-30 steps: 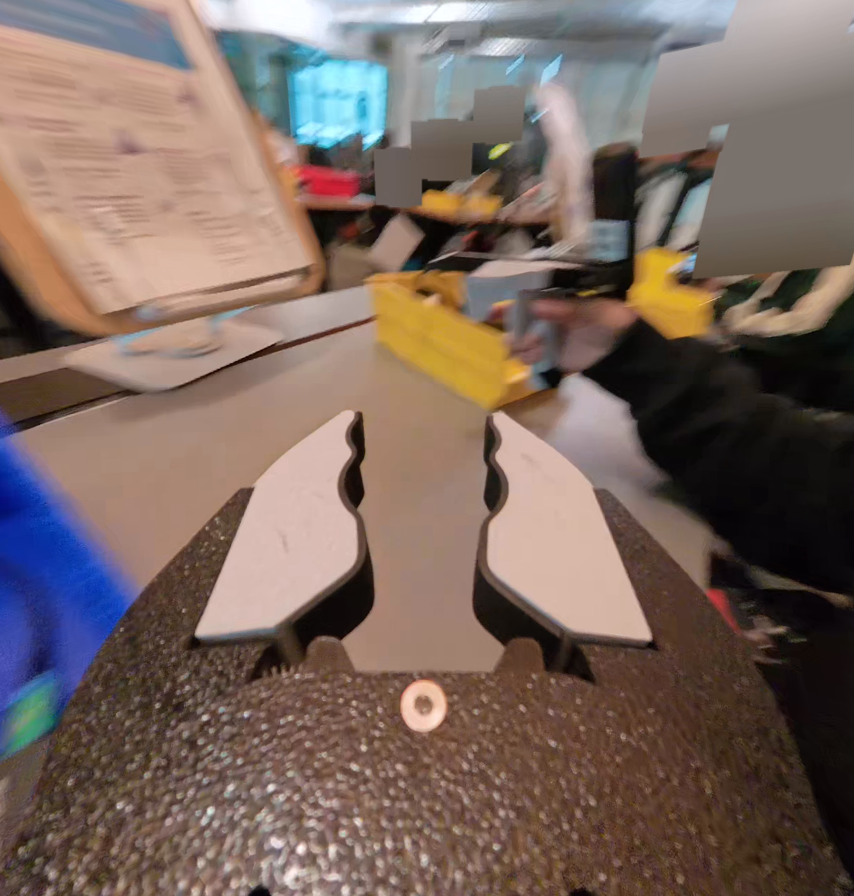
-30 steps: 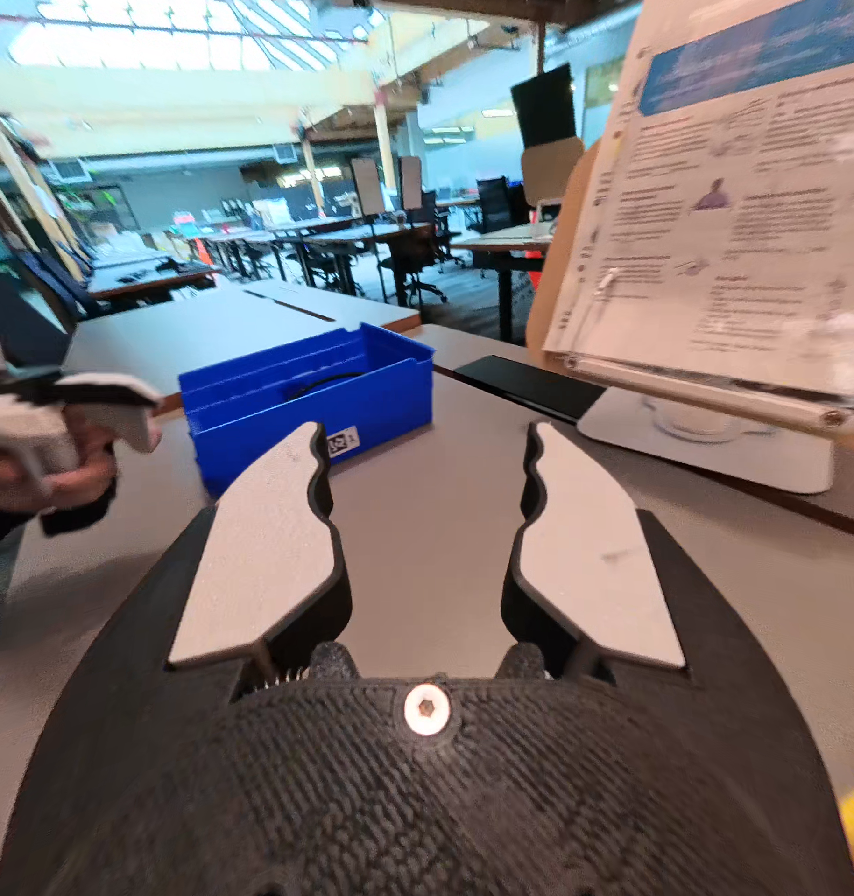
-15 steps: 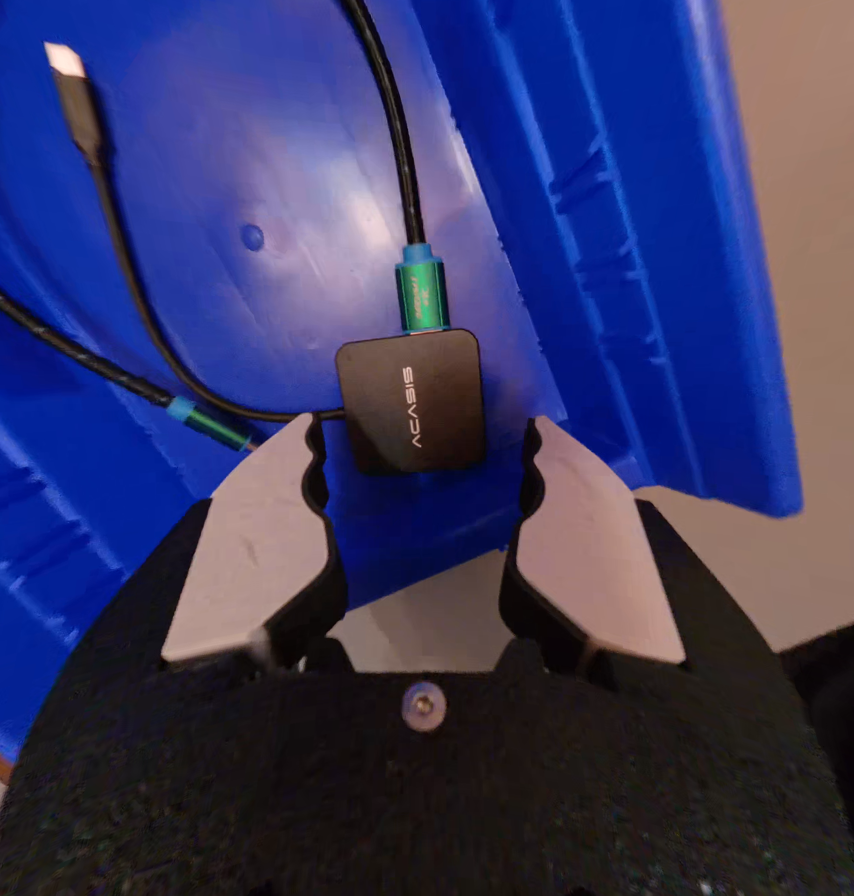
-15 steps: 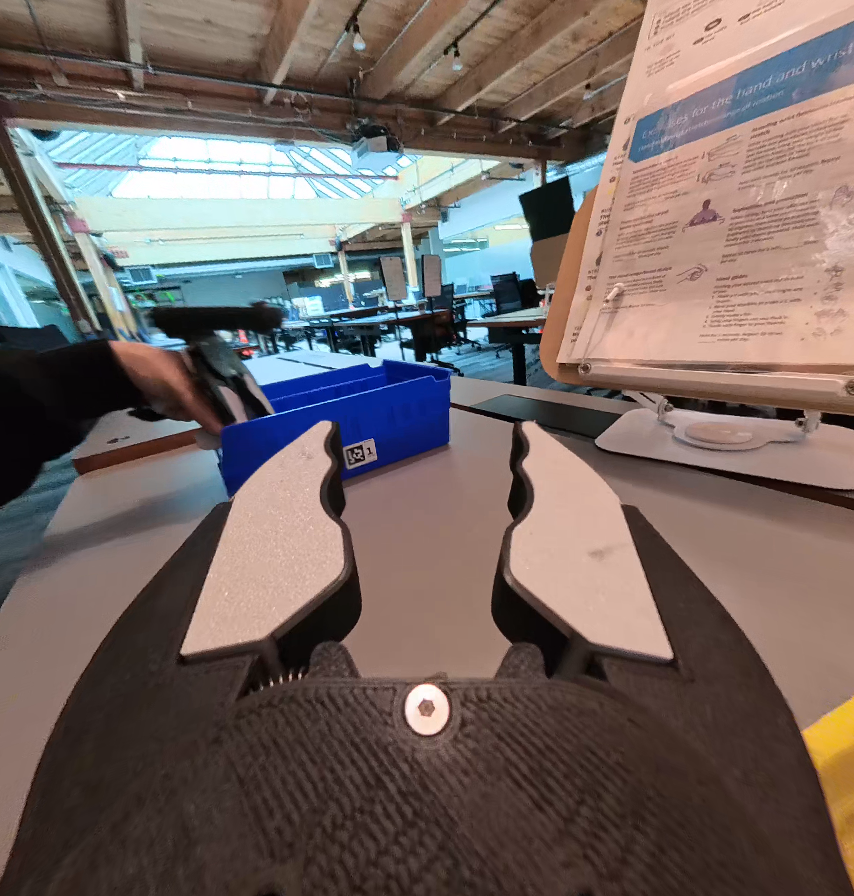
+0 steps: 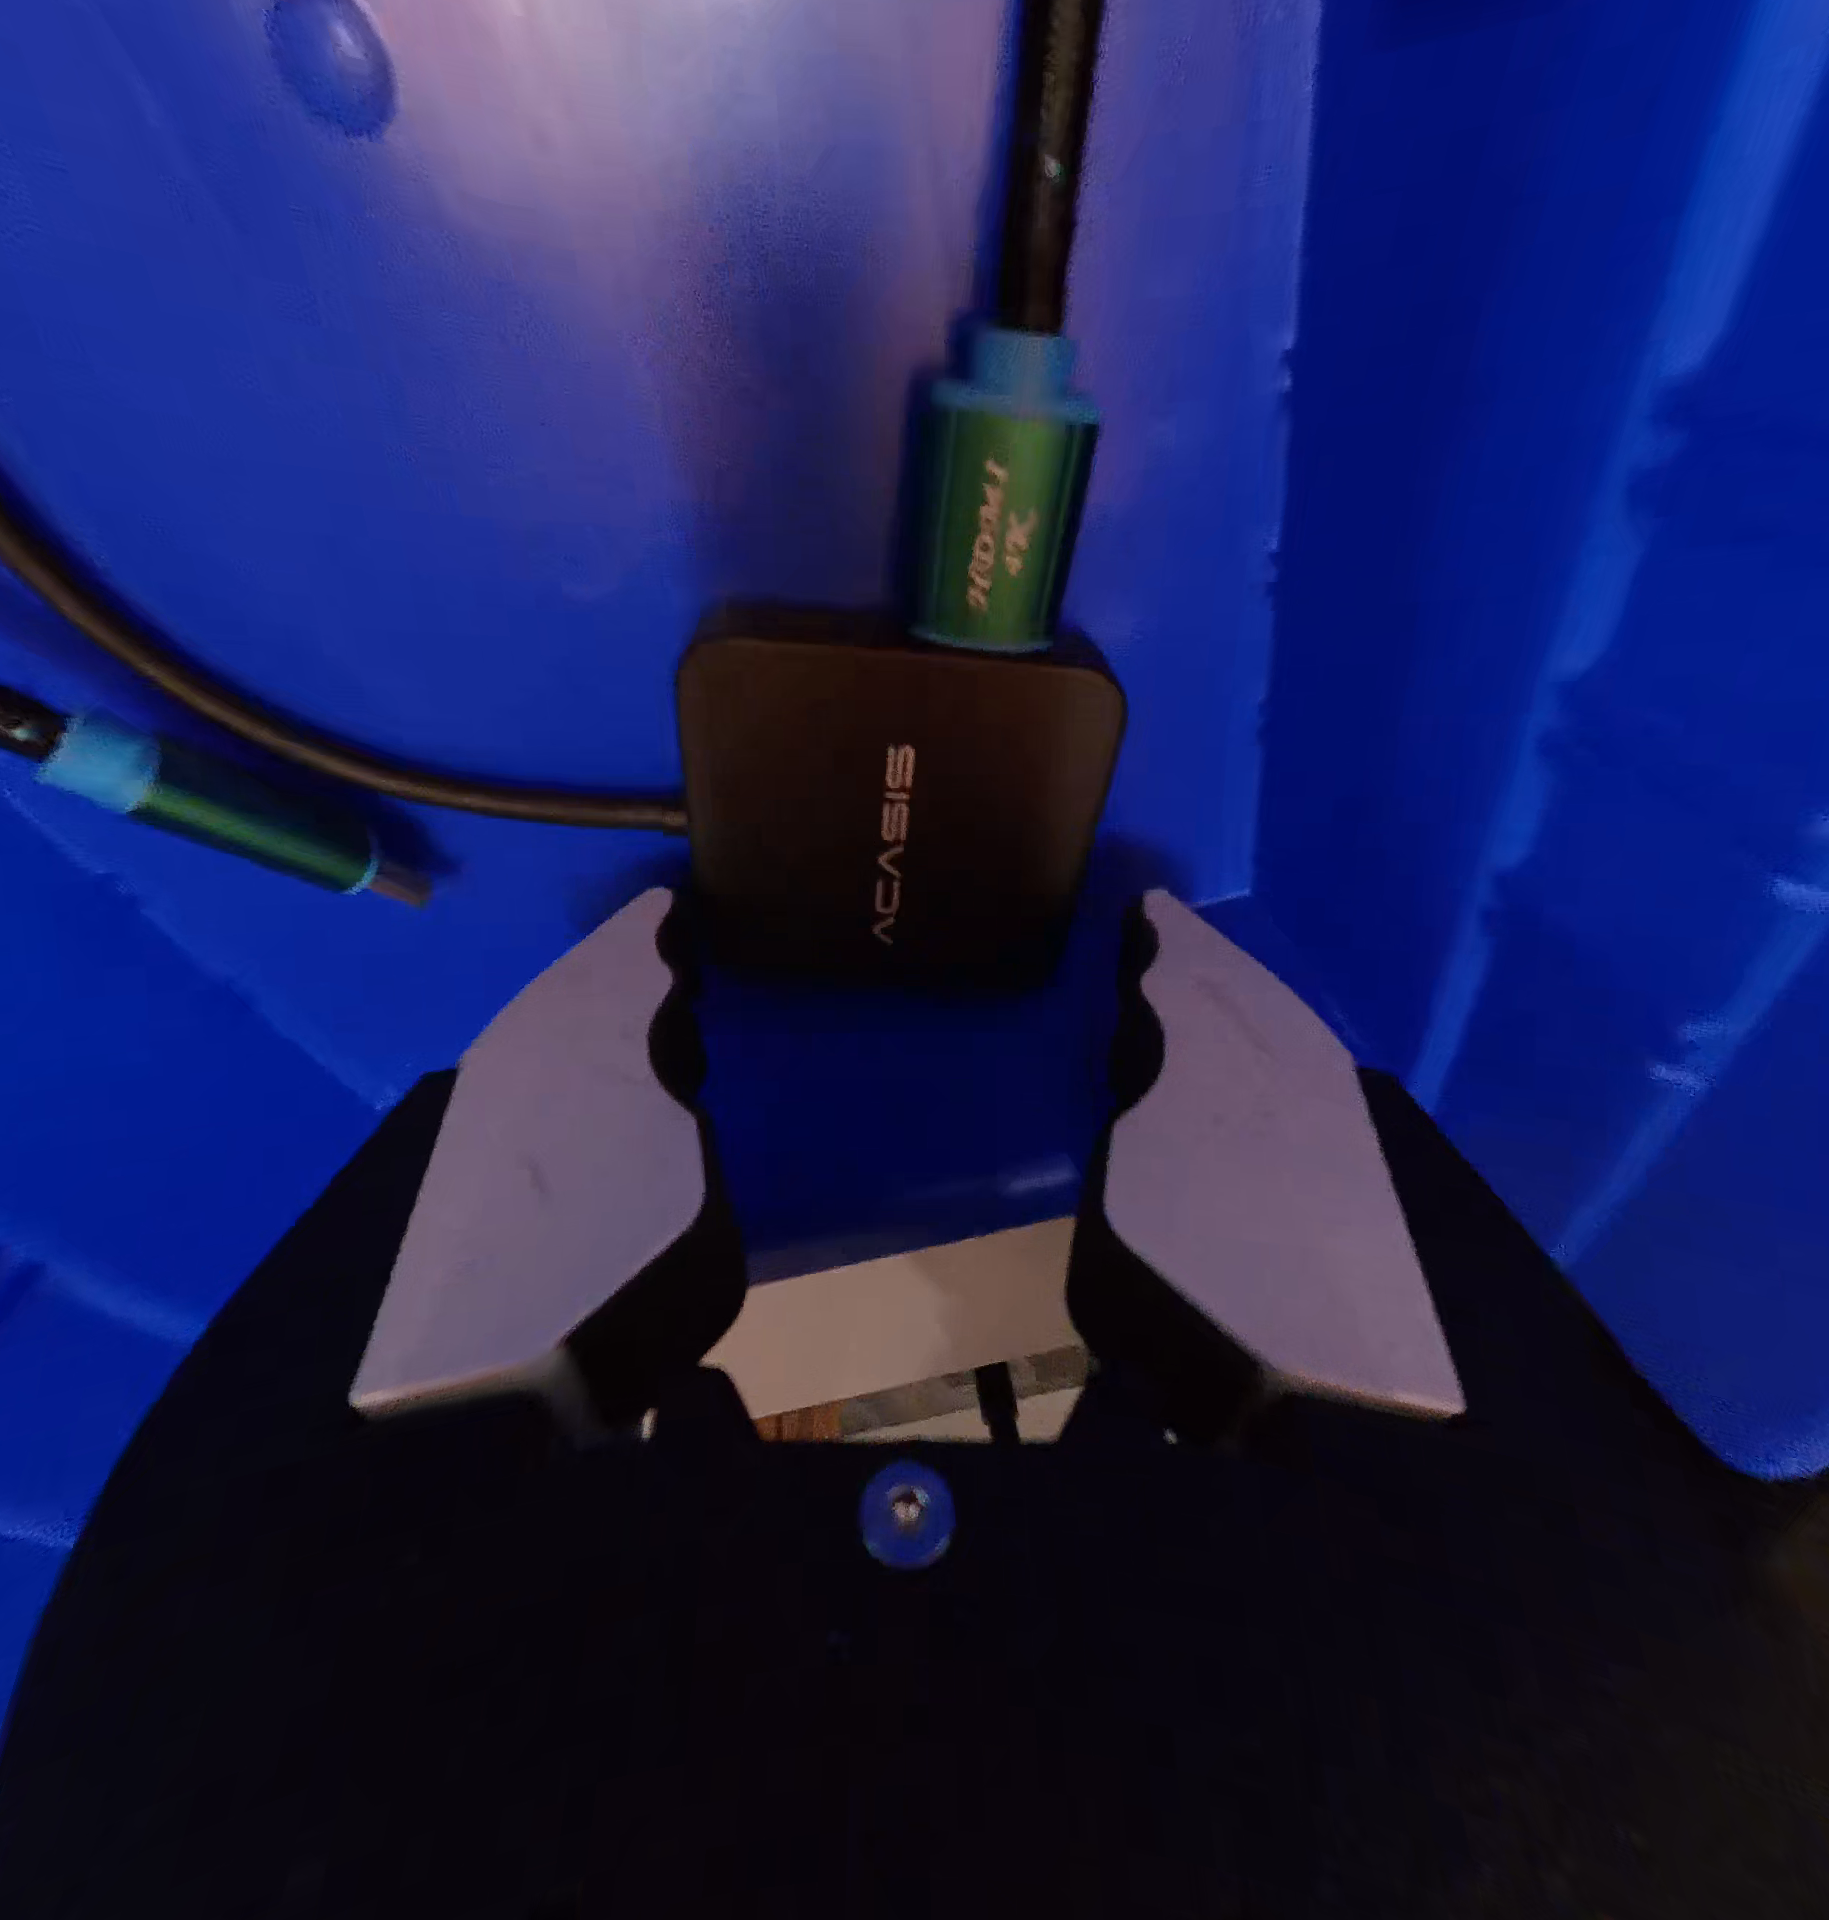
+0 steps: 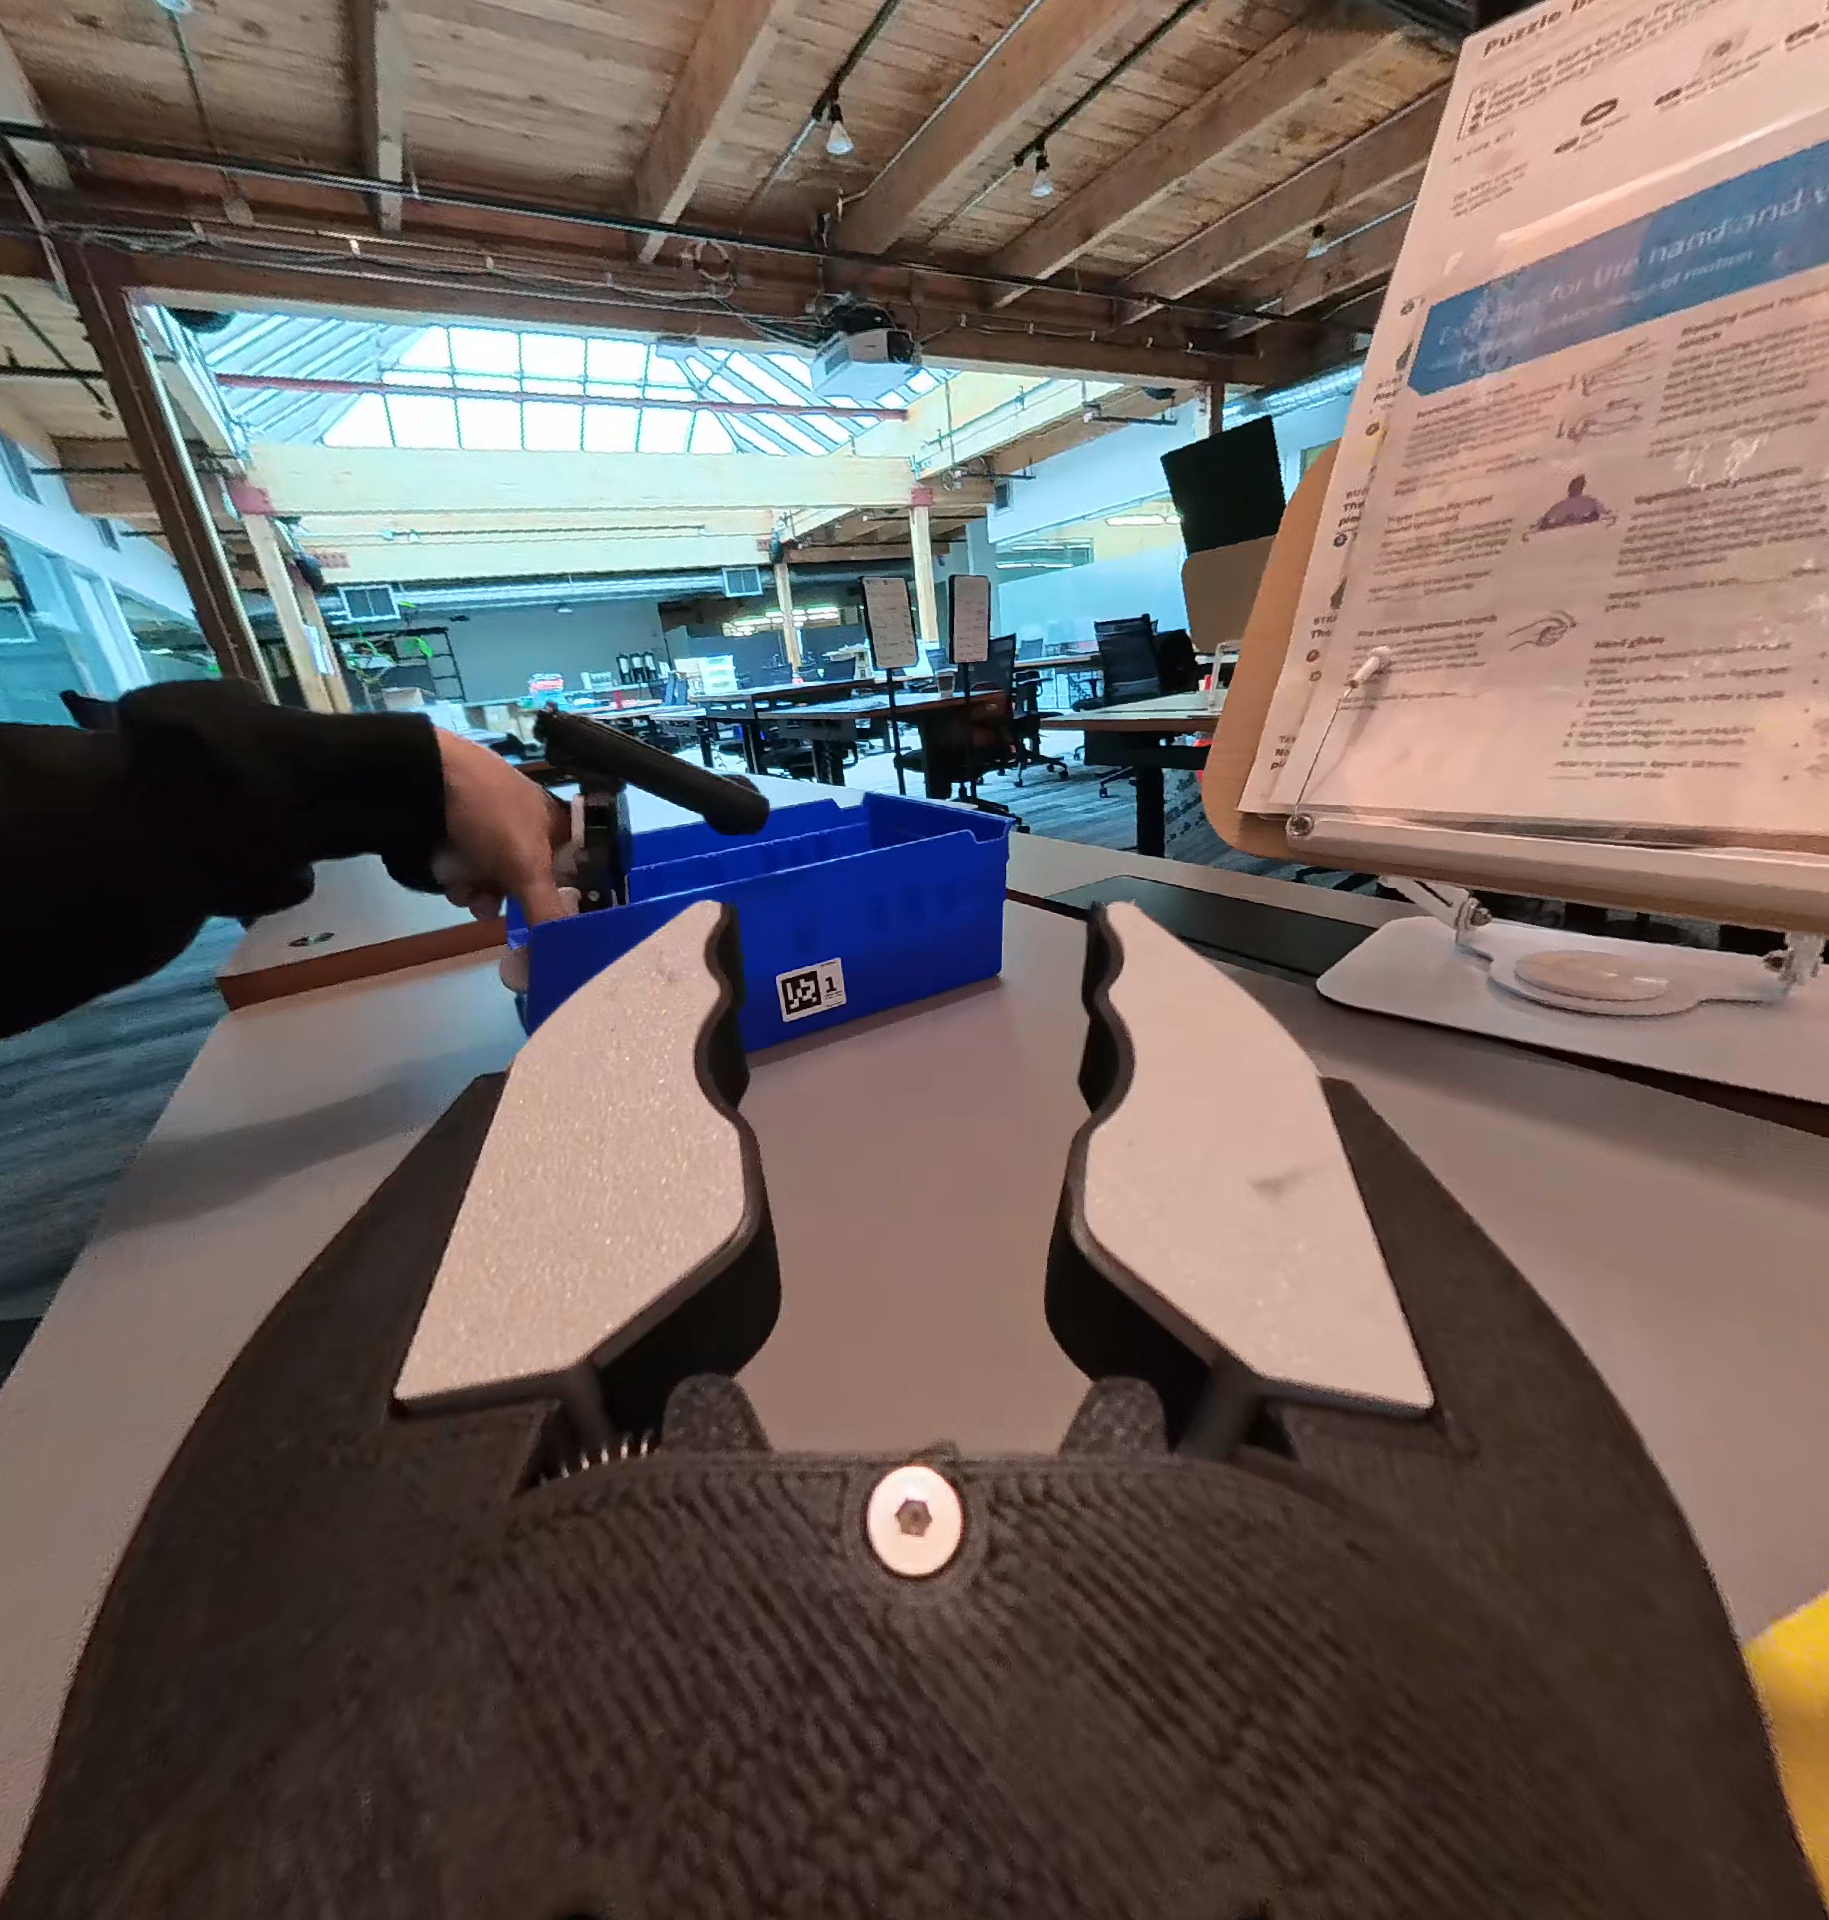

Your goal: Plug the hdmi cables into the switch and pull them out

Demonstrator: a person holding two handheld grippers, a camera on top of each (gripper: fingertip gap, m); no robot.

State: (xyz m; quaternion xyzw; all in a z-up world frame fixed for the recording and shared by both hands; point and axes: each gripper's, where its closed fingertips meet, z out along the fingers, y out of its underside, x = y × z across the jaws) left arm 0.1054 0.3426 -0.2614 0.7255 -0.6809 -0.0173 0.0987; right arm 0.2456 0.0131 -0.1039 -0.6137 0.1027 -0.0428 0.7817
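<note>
In the left wrist view a small black square switch [image 5: 899,821] lies on the floor of a blue bin [image 5: 422,416]. A green-shelled HDMI plug [image 5: 1003,509] on a black braided cable is plugged into its far side. A second green HDMI plug [image 5: 266,821] lies loose to the left. A thin black lead [image 5: 370,769] leaves the switch's left side. My left gripper [image 5: 899,935] is open, its tips on either side of the switch's near edge. My right gripper [image 6: 910,956] is open and empty above the table, well short of the bin [image 6: 868,914].
In the right wrist view the blue bin stands at the far left of a grey table [image 6: 993,1195]. A person's hand [image 6: 494,821] holds the left gripper's handle down into it. A document stand with a printed page [image 6: 1616,520] stands at the right. A yellow object [image 6: 1814,1745] shows at the bottom right.
My left gripper swung from the open table down into the blue bin and closed in on the switch. My right gripper has tilted up slightly and stays open.
</note>
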